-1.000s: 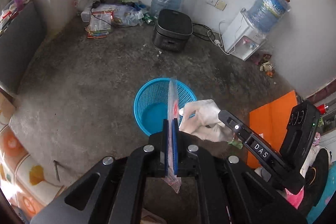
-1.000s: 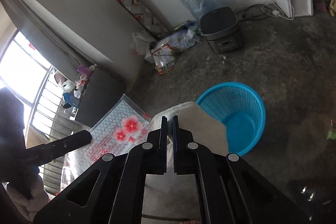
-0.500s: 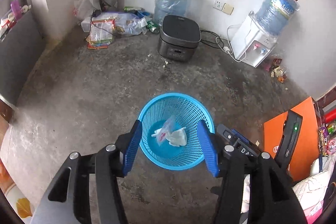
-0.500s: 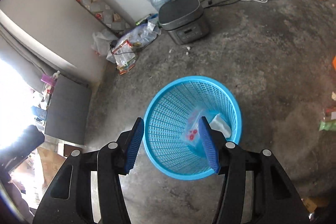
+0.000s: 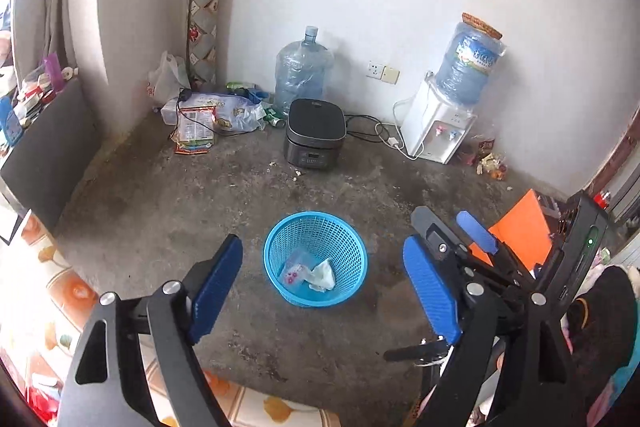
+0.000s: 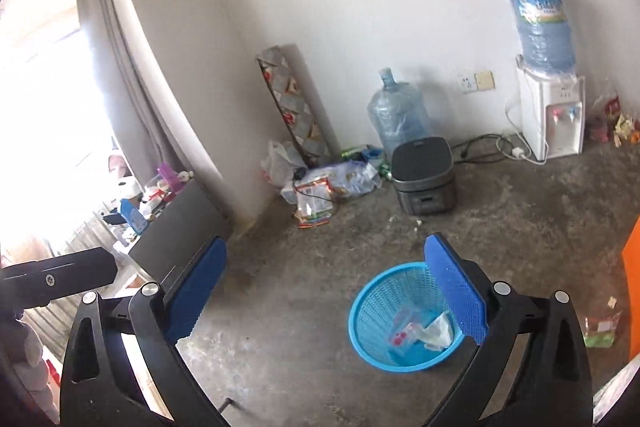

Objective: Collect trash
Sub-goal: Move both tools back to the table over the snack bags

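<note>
I am holding both tools above the concrete floor (image 5: 168,211) and finding nothing between the pads of either. The left tool (image 5: 320,291) is spreading its blue-padded jaws wider, with only open air in the gap. The right tool (image 6: 334,293) is likewise opening, jaws far apart and empty.

The round blue plastic mesh basket (image 5: 316,259) is sitting on the floor ahead of and below the left tool, framed between its two pads. From the right tool it is lying ahead and toward the right-hand finger, whose pad is overlapping its rim in that view. Inside it I am seeing a clear plastic bag with red flower print (image 5: 296,269) lying flat beside a crumpled white tissue (image 5: 323,274), the two touching at the bottom.

Those two pieces I am judging as collected. I am looking for what remains: a green-and-clear wrapper (image 6: 600,329) is lying on the floor beyond the right tool's right-hand finger, near the orange board (image 5: 520,231). It is lying well to the right of the basket. The right tool is appearing the nearer of the two, so I am expecting the coming reach to turn rightward and downward. The wrapper's long axis I cannot tell; it is too crumpled and small.
</note>
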The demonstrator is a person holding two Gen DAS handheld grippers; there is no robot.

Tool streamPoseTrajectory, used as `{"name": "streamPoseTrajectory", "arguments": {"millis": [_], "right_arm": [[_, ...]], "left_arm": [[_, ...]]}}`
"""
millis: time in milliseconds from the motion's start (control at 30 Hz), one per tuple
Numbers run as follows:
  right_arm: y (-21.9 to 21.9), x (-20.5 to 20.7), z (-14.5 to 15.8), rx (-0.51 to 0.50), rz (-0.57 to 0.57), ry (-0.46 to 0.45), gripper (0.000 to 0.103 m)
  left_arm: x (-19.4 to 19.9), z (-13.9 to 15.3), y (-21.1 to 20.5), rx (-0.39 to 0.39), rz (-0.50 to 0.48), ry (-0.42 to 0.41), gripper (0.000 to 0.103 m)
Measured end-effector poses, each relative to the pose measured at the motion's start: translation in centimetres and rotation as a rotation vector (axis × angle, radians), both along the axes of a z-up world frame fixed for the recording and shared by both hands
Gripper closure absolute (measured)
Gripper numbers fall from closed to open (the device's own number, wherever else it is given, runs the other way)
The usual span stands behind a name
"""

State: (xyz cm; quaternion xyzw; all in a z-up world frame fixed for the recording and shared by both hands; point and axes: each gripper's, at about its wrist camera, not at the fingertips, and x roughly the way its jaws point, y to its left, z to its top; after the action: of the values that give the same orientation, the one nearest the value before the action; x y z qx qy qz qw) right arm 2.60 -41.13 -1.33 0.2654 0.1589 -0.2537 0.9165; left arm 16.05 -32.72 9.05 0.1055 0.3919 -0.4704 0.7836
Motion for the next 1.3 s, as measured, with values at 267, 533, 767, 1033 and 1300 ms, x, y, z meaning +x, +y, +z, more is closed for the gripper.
{"name": "streamPoseTrajectory", "arguments": {"millis": [267,533,767,1033,1300], "right_arm": [[6.0,-0.5,5.3,-0.205,0.094,0.032,0.008],[14.0,1.1,7.7,-0.288,0.365,-0.113,0.008],[18.2,3.6,7.2,-0.179,0.605,-0.166,0.008],[23.6,7.5,7.4,0.053,0.921,-0.126,0.015],[30.5,9.5,6.5,0.173,1.108,0.02,0.027]], "left_arm": [[-3.1,7.8,13.4,-0.125,0.157,-0.115,0.008],[-6.6,10.4,29.0,-0.243,0.392,-0.265,0.006],[-9.3,8.6,42.0,-0.282,0.718,-0.283,0.006],[-11.1,4.4,52.5,-0.285,0.969,-0.243,0.006],[-8.9,-0.7,55.5,-0.301,1.013,-0.12,0.012]]}}
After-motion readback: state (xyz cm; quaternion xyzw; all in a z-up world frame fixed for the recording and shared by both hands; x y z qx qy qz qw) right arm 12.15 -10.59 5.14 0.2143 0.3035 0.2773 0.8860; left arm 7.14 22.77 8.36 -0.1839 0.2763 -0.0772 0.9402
